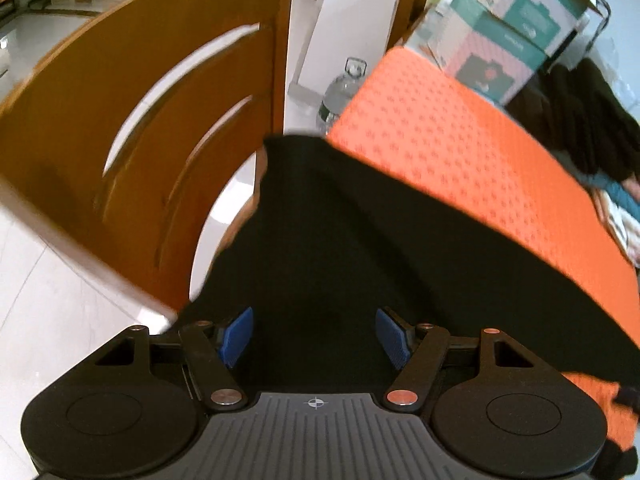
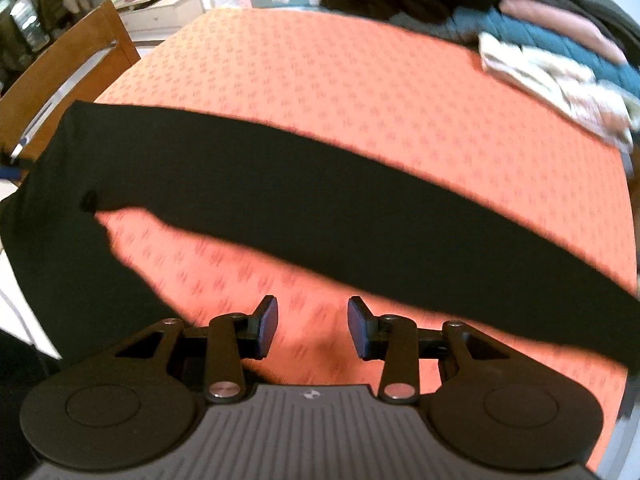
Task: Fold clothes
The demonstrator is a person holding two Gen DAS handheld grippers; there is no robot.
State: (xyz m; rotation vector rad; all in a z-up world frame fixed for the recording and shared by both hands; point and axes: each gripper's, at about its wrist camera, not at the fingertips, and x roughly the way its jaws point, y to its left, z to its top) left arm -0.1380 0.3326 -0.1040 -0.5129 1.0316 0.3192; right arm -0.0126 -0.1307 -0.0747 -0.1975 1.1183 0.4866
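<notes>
A black garment (image 2: 280, 184), apparently trousers, is seen spread across the orange tabletop (image 2: 320, 80), its left end draped over the edge beside a wooden chair (image 1: 120, 120). The left gripper (image 1: 316, 338) is held open above the cloth; the right gripper (image 2: 313, 326) is open over bare tabletop. The fabric is judged soft, light and limp; hems or edges would be best pinched.

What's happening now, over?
Left gripper open over black garment. Right gripper open, above orange tablecloth. Garment spread out, unfolded. Clothes pile far corner.
</notes>
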